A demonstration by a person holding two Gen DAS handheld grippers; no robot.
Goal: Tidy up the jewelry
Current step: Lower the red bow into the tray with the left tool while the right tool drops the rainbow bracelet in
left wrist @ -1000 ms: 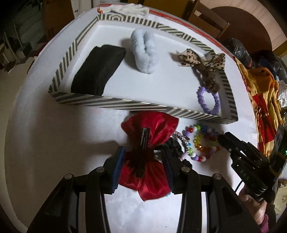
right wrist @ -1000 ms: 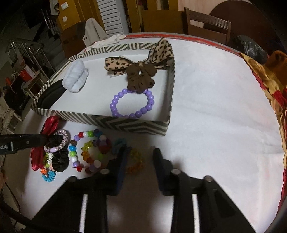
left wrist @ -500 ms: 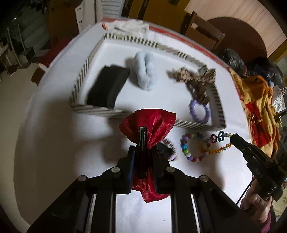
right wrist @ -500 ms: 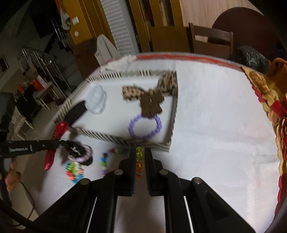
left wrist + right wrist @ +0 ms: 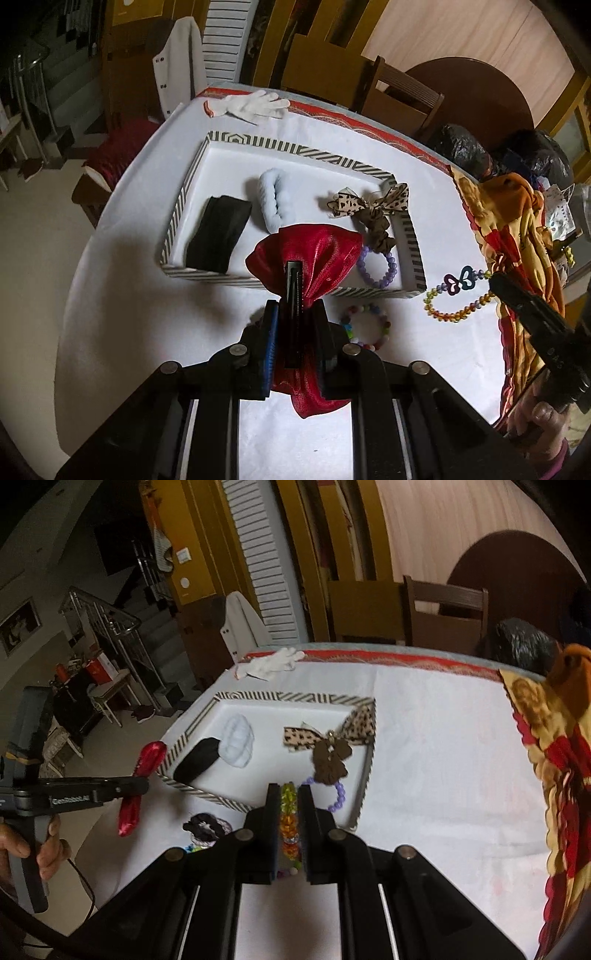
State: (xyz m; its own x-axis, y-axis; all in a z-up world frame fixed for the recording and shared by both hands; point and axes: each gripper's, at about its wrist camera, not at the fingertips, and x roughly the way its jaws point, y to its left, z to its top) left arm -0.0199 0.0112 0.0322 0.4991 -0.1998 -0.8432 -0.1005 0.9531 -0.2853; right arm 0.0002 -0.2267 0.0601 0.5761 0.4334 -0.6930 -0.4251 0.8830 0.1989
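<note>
White cloth covers the table [image 5: 122,295], and in the left wrist view the striped tray [image 5: 295,149] lies on its far half with a black band [image 5: 218,236], a pale blue scrunchie [image 5: 271,205], a leopard bow [image 5: 369,201] and a purple bracelet [image 5: 380,264] inside. The left gripper [image 5: 295,325] is closed on the red bow [image 5: 314,254] and grips it at the middle, where the black metal clip [image 5: 293,291] runs, and the bow hangs above the near wall of the tray. I judge the bow light and soft: its satin wings would slip and crush, so the stiff clip in the middle is the good place to hold. At the right the right gripper [image 5: 496,282] carries a beaded bracelet [image 5: 452,295] in the air, and a second, mixed bead bracelet [image 5: 365,325] lies on the cloth near the tray. In the right wrist view the table is seen with a chair [image 5: 443,609] and a white glove [image 5: 269,664] at its far side. The right gripper [image 5: 290,812] is almost fully closed on the beaded bracelet [image 5: 288,812], whose orange and green beads sit between the pads. The beads look hard, smooth and light, so they may roll in the grip; a firm pinch across the strand seems suitable. Dark hair ties [image 5: 205,825] lie on the cloth at the left, near the tray [image 5: 295,698].
</note>
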